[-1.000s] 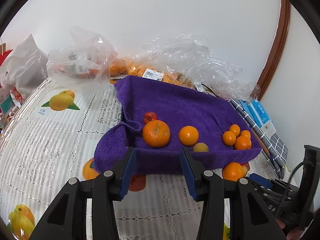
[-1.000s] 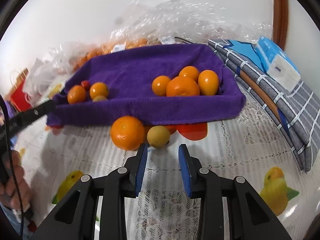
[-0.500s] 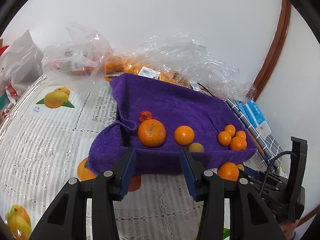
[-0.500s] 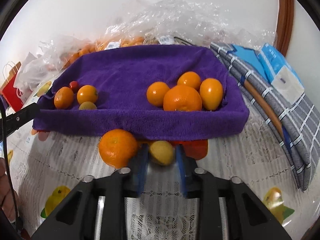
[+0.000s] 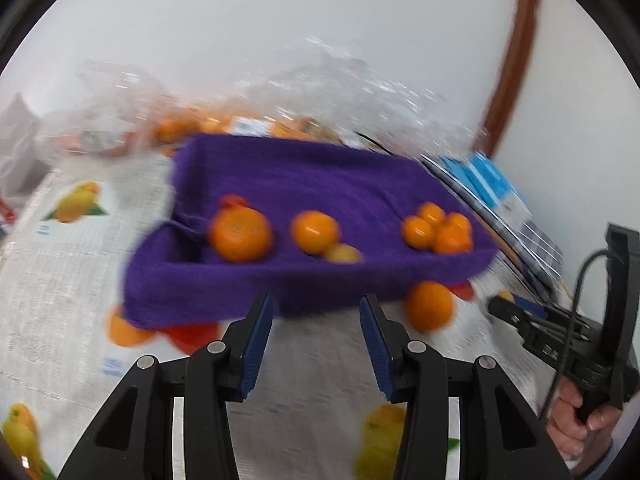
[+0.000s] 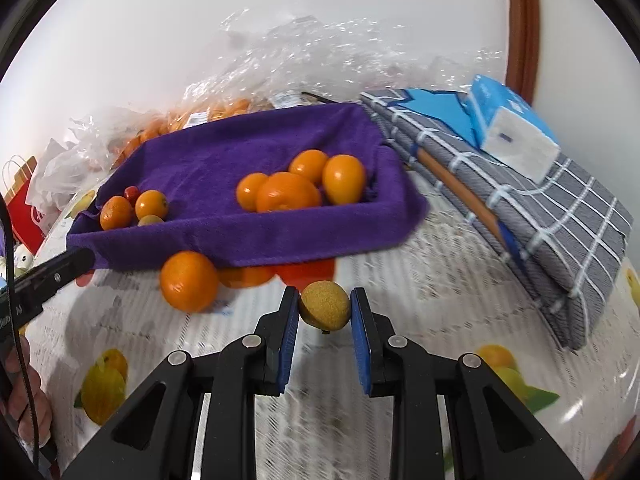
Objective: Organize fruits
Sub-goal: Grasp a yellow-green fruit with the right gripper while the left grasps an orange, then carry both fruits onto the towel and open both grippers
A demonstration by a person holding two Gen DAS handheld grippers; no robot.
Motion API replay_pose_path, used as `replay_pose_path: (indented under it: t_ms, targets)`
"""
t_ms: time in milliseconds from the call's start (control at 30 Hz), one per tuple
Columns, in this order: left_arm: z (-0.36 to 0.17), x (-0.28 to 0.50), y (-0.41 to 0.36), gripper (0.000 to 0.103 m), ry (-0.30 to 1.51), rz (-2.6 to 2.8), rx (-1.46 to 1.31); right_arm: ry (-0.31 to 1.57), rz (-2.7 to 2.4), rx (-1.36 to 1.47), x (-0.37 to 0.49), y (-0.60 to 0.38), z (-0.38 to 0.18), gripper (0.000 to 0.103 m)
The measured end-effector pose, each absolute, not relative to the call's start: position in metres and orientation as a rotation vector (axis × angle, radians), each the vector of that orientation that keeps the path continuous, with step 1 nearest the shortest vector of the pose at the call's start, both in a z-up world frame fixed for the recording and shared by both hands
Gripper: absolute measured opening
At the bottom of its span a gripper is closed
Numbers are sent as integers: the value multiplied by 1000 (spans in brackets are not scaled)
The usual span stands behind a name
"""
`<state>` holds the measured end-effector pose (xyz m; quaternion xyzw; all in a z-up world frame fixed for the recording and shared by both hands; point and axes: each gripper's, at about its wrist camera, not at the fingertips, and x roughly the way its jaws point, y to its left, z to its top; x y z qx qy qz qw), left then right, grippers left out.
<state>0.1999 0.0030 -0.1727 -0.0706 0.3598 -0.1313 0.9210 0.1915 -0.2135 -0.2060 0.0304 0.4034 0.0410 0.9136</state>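
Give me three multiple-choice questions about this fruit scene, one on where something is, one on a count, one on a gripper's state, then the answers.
1. Where is the loose big orange?
A. on the tablecloth in front of the purple towel tray
B. inside the tray
C. on the grey checked cloth

2. How many orange fruits sit in the tray's right-hand cluster?
A. two
B. four
C. six

3. What is the right gripper doing?
A. wide open and empty
B. shut on the small yellow-brown fruit
C. gripping the towel

Answers: 1 A, it lies outside the tray's front wall; 2 B, four show together; 3 B, both pads touch the fruit's sides.
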Motion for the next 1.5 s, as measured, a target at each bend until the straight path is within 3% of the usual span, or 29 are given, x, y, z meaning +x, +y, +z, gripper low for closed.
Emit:
replay_pose_path:
  t_ms: [467,600,867,1133,1500]
  targets:
    - [-187,225,-89,45,866,-396,-48,763,41,-13,161,-249,-188,26]
    - [-191,228,-96,38,883,-386,-19,762,39,26,164,-258,-185,26]
    - [-146,212,-52,38,778,-415,-153,734,17,40,188,-260,-159,26]
    - [-91,263,17,38,700,-227,-179,692,47,50,252,-232,-123,26]
    - [-136,331,37,38,813,-189,-231,789,81,47,346,-197,-158,26]
